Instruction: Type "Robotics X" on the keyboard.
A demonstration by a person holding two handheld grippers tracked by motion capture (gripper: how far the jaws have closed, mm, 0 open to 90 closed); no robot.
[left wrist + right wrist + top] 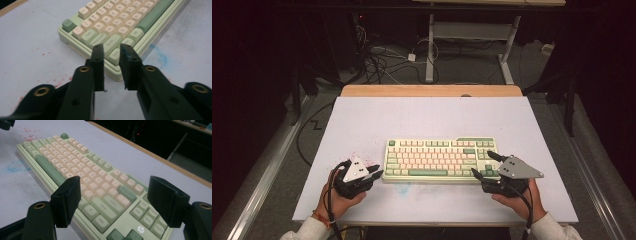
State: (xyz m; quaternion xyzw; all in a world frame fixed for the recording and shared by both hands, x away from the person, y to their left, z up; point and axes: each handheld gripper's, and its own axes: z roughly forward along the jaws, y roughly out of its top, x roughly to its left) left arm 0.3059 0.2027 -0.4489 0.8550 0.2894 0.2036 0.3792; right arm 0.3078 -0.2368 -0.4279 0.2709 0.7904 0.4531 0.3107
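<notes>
Looks like a lab or test room: dark space, tangled cables (384, 62) on the floor, metal desk frame (472, 37) beyond the white table (432, 120).

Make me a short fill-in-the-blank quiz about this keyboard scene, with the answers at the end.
1. The keyboard lies between the left gripper and the ____ gripper.
2. The right gripper has its jaws spread ____ over the keyboard's end.
3. The smudge on the table in front of the keyboard is ____ in colour.
4. The speckles near the left gripper are ____.

Answers: right; wide; blue; red
</notes>
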